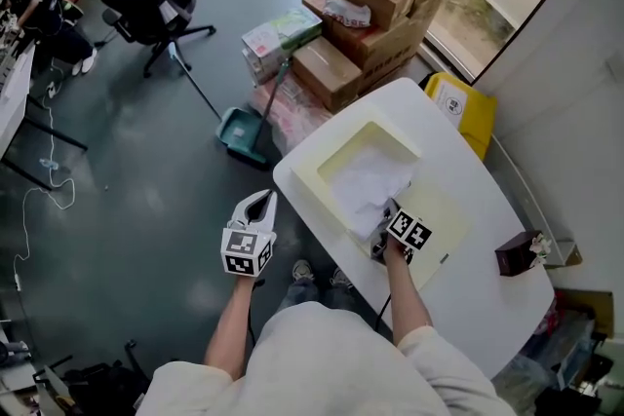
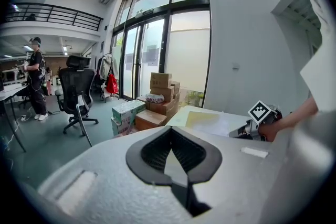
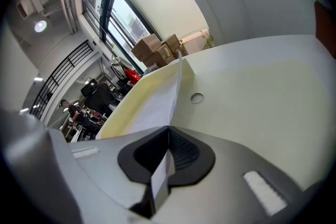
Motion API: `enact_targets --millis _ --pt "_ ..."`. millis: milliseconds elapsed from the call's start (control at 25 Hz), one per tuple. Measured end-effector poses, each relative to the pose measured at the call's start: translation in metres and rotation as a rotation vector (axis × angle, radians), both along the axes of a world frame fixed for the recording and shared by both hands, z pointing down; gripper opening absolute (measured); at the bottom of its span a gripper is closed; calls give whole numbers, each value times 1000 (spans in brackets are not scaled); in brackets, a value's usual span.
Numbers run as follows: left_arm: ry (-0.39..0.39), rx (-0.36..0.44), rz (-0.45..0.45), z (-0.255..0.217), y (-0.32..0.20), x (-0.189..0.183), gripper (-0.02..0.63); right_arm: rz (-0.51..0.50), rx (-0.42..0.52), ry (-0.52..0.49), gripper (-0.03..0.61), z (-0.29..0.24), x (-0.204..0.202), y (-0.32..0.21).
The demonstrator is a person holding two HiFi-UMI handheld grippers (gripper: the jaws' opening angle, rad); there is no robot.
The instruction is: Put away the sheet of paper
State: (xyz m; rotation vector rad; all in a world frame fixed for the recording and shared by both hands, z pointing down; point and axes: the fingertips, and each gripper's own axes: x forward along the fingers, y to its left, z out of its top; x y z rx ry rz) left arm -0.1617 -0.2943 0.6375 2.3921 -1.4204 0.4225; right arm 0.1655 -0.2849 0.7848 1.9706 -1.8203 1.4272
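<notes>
A white sheet of paper lies crumpled in a pale yellow open box on the white table. My right gripper is at the sheet's near edge, shut on it. In the right gripper view the sheet rises from between the closed jaws, along the yellow box wall. My left gripper hangs over the floor, left of the table, with its jaws together and nothing in them. The left gripper view shows the right gripper beside the sheet.
Stacked cardboard boxes and a yellow bin stand behind the table. A green dustpan lies on the floor to its left. A small dark box sits at the table's right edge. An office chair is farther back.
</notes>
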Motion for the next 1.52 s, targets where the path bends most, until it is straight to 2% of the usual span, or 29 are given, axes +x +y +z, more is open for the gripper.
enact_targets --millis 440,760,960,1000,1080,1120,1240,1520 --pt "-7 -10 -43 2 0 -24 5 -78 -3 -9 3 4 -33 -34" --pt "-9 -10 -58 3 0 -31 5 -116 0 -1 3 4 -43 -50" --pt "-4 -12 -54 2 1 -28 5 -155 32 -43 9 1 -49 -50" --pt "-3 -10 -51 1 1 -27 5 -166 40 -47 33 0 -50 -49" --pt "-1 -4 -45 -1 0 -25 5 -183 53 -43 145 -3 -51 -47" --pt "-1 -1 -40 -2 0 -23 5 -185 60 -33 166 -5 -49 -45" --pt "2 2 -22 -3 -1 -14 5 -172 80 19 195 -10 -37 -36" --pt "20 13 41 -8 0 18 5 -183 133 82 190 -31 -13 -9"
